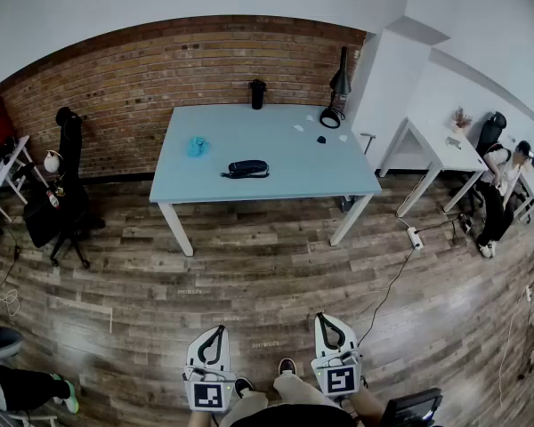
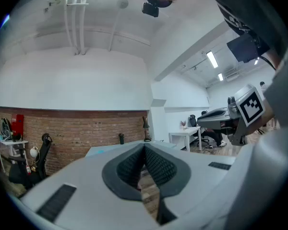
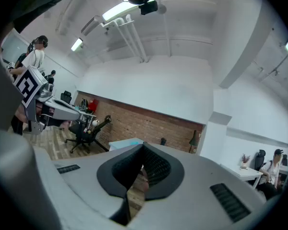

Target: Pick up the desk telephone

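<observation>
Pointing toward the far table (image 1: pixel 338 181), left gripper (image 1: pixel 218 330) and right gripper (image 1: pixel 322 318) are clenched, empty. The desk telephone (image 1: pixel 247 168) lies mid-table.

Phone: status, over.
Both shut, empty: left hand-held gripper, right hand-held gripper. Likely the phone: dark item on the table, untouched, well ahead. Only floor between.

Pale blue table (image 1: pixel 338 174), black lamp (image 1: pixel 340 83), brick wall (image 1: pixel 160 69)
</observation>
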### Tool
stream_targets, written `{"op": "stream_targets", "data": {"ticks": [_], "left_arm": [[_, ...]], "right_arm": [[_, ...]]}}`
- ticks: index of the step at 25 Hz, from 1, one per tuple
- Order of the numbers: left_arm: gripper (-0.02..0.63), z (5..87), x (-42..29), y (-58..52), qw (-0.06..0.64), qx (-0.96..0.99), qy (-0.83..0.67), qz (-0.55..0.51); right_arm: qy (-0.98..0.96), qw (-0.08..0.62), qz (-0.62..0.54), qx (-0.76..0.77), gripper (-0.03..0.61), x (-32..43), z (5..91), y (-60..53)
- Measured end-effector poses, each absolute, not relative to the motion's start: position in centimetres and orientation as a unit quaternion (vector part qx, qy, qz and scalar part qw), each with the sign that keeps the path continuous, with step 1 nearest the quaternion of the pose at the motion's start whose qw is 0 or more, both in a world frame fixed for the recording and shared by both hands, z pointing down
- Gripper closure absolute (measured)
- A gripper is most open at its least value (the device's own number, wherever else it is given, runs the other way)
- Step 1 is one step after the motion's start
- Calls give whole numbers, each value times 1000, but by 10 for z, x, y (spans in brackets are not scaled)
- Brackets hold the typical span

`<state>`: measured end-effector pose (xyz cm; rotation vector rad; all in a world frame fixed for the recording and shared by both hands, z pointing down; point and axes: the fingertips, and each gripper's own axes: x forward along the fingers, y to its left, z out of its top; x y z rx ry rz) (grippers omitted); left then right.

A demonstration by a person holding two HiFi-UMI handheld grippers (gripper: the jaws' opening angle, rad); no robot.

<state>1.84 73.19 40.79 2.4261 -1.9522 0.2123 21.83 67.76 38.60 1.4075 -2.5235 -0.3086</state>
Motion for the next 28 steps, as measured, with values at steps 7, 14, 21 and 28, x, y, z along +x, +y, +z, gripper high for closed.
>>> {"op": "stream_targets", "data": {"ticks": [7, 14, 21, 28], "left_arm": [[597, 411, -29, 749, 2, 783, -617, 74], [597, 414, -51, 733, 3, 793, -605, 72], [597, 411, -55, 675, -23, 786, -612, 78], [597, 390, -39, 601, -35, 781, -619, 78]], "right_arm": [[-896, 81, -53, 433, 566, 155, 389, 696], [-911, 98, -35, 398, 566, 116, 401, 694], [-918, 69, -29, 390, 566, 105, 398, 625], [-928, 31, -33, 370, 566, 108, 380, 548]]}}
